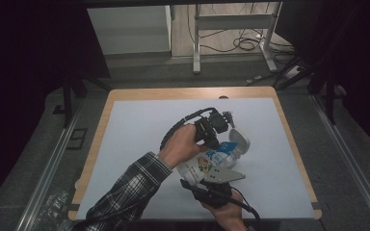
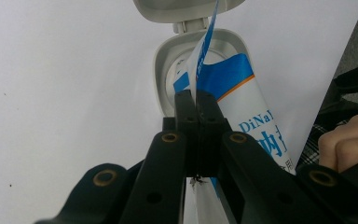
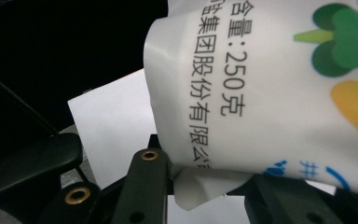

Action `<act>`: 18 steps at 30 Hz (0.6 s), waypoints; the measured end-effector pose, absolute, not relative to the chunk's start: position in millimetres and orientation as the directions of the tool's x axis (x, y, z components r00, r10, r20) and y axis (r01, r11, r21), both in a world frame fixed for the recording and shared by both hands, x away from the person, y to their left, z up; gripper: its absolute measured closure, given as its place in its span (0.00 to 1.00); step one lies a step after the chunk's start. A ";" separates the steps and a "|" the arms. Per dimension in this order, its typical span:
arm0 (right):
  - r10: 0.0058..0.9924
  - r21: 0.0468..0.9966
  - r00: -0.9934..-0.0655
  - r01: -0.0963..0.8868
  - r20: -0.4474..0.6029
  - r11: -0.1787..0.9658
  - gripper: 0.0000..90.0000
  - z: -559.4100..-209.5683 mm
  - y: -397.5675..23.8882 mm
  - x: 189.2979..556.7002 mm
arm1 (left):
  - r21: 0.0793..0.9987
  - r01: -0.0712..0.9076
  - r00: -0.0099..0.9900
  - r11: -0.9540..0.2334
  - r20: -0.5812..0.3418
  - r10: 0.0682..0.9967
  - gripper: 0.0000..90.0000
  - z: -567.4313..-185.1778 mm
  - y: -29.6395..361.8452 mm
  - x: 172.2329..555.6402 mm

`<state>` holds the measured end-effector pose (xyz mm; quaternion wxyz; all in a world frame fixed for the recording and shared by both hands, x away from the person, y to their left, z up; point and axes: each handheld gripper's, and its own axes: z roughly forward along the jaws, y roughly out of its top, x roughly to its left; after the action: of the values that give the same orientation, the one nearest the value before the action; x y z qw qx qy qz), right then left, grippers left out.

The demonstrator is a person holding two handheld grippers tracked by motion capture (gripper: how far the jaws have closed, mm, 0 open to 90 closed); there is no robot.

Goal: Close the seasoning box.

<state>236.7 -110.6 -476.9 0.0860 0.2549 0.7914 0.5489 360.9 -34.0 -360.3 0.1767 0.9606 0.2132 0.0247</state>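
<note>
Pouch point(image 1: 211, 161) base clamped in right jaws, left jaws pinching seal strip point(image 2: 200, 60)

A: What colours is the pouch point(image 2: 242, 107) between the black left gripper point(image 2: 196, 105) jaws showing?
B: White, with a blue panel edged in orange and blue lettering; its grey-white flip cap point(image 2: 186, 14) is sitting just beyond the tips.
A: And at the black right gripper point(image 3: 205, 186)?
B: White again, carrying black characters, green and yellow shapes; the sleeve point(image 1: 135, 185) is showing dark-and-white plaid
</note>
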 end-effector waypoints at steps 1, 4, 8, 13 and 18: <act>0.498 0.912 -0.856 0.308 0.142 0.270 0.83 -476.7 -110.8 236.7 | 0.350 0.401 0.908 -0.847 -0.027 0.419 1.00 -360.2 -34.1 360.9; 0.498 0.913 -0.856 0.308 0.142 0.269 0.83 -476.5 -110.8 236.6 | 0.349 0.401 0.908 -0.847 -0.027 0.419 1.00 -360.2 -34.2 360.8; 0.498 0.913 -0.856 0.307 0.141 0.269 0.83 -476.3 -110.8 236.5 | 0.349 0.401 0.908 -0.847 -0.027 0.419 1.00 -360.1 -34.3 360.8; 0.498 0.914 -0.856 0.305 0.139 0.269 0.83 -476.3 -110.8 236.6 | 0.349 0.402 0.907 -0.847 -0.027 0.419 1.00 -360.1 -34.3 360.8; 0.498 0.914 -0.856 0.304 0.138 0.269 0.83 -476.0 -110.8 236.4 | 0.350 0.402 0.907 -0.846 -0.027 0.420 1.00 -360.2 -34.6 360.6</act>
<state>236.4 -110.8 -476.0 0.0885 0.2535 0.7917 0.5487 360.6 -34.6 -360.2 0.1764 0.9604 0.2141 0.0250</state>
